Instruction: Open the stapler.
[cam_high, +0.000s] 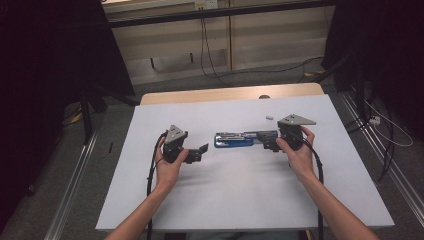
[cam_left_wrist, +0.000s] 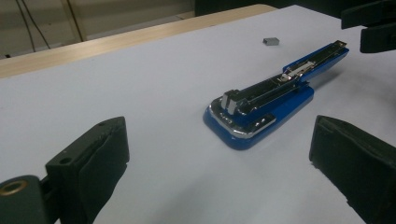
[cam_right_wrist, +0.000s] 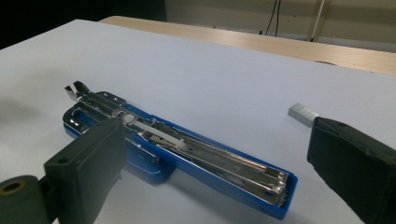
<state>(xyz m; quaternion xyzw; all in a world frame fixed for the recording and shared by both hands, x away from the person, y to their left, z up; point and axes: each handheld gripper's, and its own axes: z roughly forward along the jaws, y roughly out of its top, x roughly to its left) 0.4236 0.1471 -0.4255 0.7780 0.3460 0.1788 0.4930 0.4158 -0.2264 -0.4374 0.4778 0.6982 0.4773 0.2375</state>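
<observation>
Blue stapler (cam_high: 240, 138) lying flipped open mid-table (cam_high: 225, 200), right claw (cam_right_wrist: 215, 154) gaping wide around its far end, gripping nothing, left claw (cam_left_wrist: 219, 158) sitting open and empty near its other end, staple strip (cam_right_wrist: 303, 115) lying beside.

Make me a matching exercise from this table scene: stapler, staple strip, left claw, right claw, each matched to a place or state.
Things:
1. stapler
2. staple strip
3. left claw
4. right claw

Places or states:
A. small grey block lying alone on the white sheet
B. open, at the stapler's end
C. blue, folded open flat
D. open, apart from the stapler

Pairs: 1-C, 2-A, 3-D, 4-B
</observation>
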